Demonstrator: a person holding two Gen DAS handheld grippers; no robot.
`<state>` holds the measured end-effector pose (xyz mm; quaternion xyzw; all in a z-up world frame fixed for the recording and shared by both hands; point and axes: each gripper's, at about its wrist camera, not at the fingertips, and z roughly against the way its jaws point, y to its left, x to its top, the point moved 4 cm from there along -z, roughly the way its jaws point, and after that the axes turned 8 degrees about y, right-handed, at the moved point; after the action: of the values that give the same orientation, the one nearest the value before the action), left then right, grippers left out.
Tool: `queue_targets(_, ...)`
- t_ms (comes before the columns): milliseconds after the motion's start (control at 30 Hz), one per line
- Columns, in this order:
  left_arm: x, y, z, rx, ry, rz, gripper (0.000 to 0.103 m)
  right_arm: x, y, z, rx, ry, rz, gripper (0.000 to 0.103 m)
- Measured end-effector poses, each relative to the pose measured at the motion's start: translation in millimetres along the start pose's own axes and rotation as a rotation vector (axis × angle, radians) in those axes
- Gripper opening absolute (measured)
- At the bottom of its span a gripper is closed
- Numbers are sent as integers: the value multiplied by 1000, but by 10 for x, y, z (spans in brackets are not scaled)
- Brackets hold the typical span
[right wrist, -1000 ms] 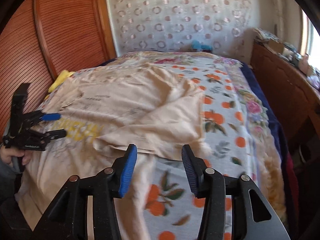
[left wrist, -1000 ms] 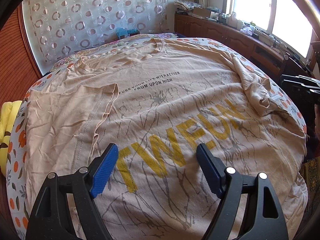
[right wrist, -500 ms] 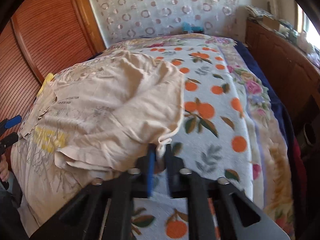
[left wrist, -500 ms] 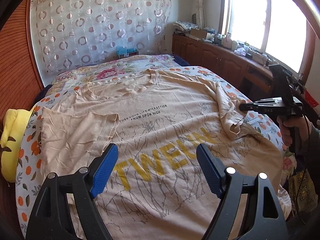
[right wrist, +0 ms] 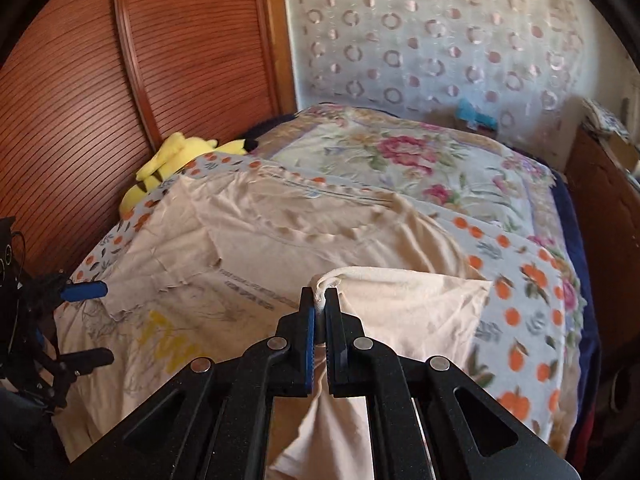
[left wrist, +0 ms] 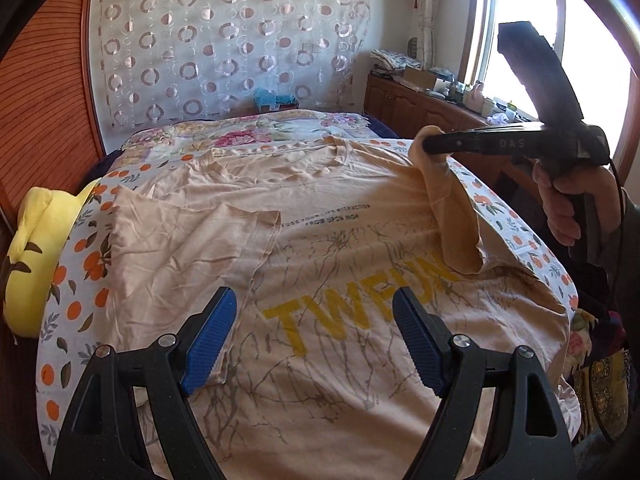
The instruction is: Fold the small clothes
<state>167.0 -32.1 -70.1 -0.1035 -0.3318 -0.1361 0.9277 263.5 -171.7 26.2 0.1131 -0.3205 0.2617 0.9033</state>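
Bedroom w/ a bed (left wrist: 80, 280) under an orange-print sheet, dotted curtain (left wrist: 224, 48) behind its far end. Beige T-shirt (left wrist: 340, 360) lies spread print-up over most of the bed; one sleeve is folded in over the chest near the bed's left edge. Right gripper (right wrist: 320, 304), jaws pinched tight on the other sleeve (right wrist: 400, 304), holds that cloth raised above the shirt by the bed's right edge, a hand (left wrist: 568, 204) on its grip. Left gripper (left wrist: 314, 320) sits above the shirt's lower part w/ jaws wide, nothing between them. Yellow plush toy (left wrist: 28, 256) lies at the bed's left edge, wood cabinets (left wrist: 420, 112) past the right edge.
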Motion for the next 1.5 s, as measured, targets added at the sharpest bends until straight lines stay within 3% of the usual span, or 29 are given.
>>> queue_targets(167,-78,98,-21,-1,12,19,81,110,-21,-334,12,61,26,7)
queue_targets(233,-96,123,-34,-2,17,25,81,104,-29,-353,13,67,23,23)
queue_targets(300,-103,123,-43,-7,19,30,81,89,-60,-278,-18,46,21,45)
queue_targets(367,-102,97,-52,-18,20,31,81,44,-107,-205,-45,27,9,50)
queue_targets(533,-91,-44,-105,-28,25,3,81,-382,-310,-65,-161,17,-50,52)
queue_targets(767,-10,-259,-200,-72,34,-4,81,-1092,-734,-113,-250,70,-168,52)
queue_targets(1033,102,-604,-345,-108,65,-54,81,-1281,-919,-76,-252,84,-241,52)
queue_targets(1133,130,-767,-413,-136,82,-84,81,-1283,-966,-101,-255,74,-250,58)
queue_targets(1200,132,-862,-474,-149,101,-103,76,-1317,-1009,-109,-269,61,-266,70)
queue_targets(1300,133,-1021,-593,-173,134,-131,70,-1348,-1051,-97,-271,62,-293,78)
queue_targets(1500,173,-1287,-785,-232,186,-170,46,-1361,-1035,-88,-284,61,-298,83)
